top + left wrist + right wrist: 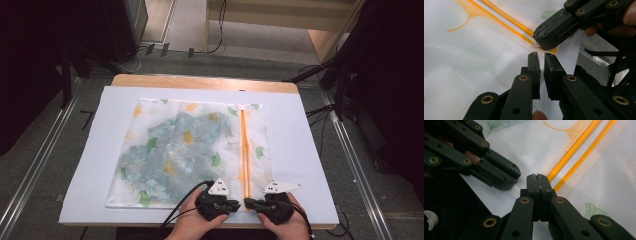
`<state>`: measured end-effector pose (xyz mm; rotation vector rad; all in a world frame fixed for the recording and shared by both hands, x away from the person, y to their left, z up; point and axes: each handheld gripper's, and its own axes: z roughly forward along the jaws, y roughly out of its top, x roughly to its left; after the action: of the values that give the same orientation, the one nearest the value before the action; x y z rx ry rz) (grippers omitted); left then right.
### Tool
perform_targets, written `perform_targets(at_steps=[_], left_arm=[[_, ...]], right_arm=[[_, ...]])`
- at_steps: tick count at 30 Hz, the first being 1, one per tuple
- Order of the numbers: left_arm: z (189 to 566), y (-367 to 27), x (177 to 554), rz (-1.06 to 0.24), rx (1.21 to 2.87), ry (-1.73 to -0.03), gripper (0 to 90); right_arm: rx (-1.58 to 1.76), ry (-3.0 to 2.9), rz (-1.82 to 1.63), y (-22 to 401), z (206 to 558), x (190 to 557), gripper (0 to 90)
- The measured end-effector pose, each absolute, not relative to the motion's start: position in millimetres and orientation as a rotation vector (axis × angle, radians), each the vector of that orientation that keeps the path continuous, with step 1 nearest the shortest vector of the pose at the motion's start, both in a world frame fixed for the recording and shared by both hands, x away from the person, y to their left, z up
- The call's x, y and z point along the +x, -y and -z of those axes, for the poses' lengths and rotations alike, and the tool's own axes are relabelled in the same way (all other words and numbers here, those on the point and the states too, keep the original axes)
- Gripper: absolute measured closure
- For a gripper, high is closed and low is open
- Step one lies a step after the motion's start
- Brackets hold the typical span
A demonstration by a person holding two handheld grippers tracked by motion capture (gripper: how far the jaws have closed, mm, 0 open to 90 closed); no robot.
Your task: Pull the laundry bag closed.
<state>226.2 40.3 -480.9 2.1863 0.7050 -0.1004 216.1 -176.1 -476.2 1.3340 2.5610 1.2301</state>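
Hands: two, entering at the near table edge, each wrapped around one black gripper of hard plastic links with brass-coloured rivets; a dark cable trails from each.
Left gripper (pixel 235 204): its blunt rectangular jaws are nearly together, a thin slit between them in the left gripper view (pixel 542 58); whether mesh is pinched there I cannot tell. Tips sit at the bag's near edge, just left of the zipper's near end. A pale three-cornered plate rides on top.
Right gripper (pixel 248 202): jaws pressed flat together with no gap, seen in the right gripper view (pixel 537 177); the tips lie at the zipper's near end, but whether they grip anything I cannot tell. It too carries a pale plate. The two grippers point at each other, tips close.
Mesh bag (pixel 150 165): one, flat and roughly square, of fine white see-through netting printed with green and yellow fan-shaped leaves; it lies in the middle of the sheet, its near edge at the grippers.
Zipper (pixel 244 145): one, two parallel orange strips running near to far along the bag's right side.
Contents: one crumpled grey-blue floral cloth (pixel 185 150), visible through the mesh, left of the zipper.
White sheet (pixel 300 150): one, smooth and matte, under the bag.
Table (pixel 200 81): one, pale wood, its far edge showing past the sheet.
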Motion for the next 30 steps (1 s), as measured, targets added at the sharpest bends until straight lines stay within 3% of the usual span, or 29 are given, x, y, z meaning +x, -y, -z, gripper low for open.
perform_targets(at_steps=[3, 9, 30], left_arm=[[480.9, -36.4, 227.1, 0.087, 2.202, -0.695, 90.0], [480.3, -33.0, 220.8, -0.001, 2.234, -0.628, 90.0], [480.7, -30.5, 225.4, 0.052, 2.211, -0.669, 90.0]], right_arm=[[1.365, -2.550, -1.244, 177.5, 477.3, 217.1, 90.0], [1.394, -2.526, -1.262, 178.7, 477.9, 217.5, 90.0], [1.430, -2.539, -1.280, 177.9, 481.2, 225.0, 90.0]])
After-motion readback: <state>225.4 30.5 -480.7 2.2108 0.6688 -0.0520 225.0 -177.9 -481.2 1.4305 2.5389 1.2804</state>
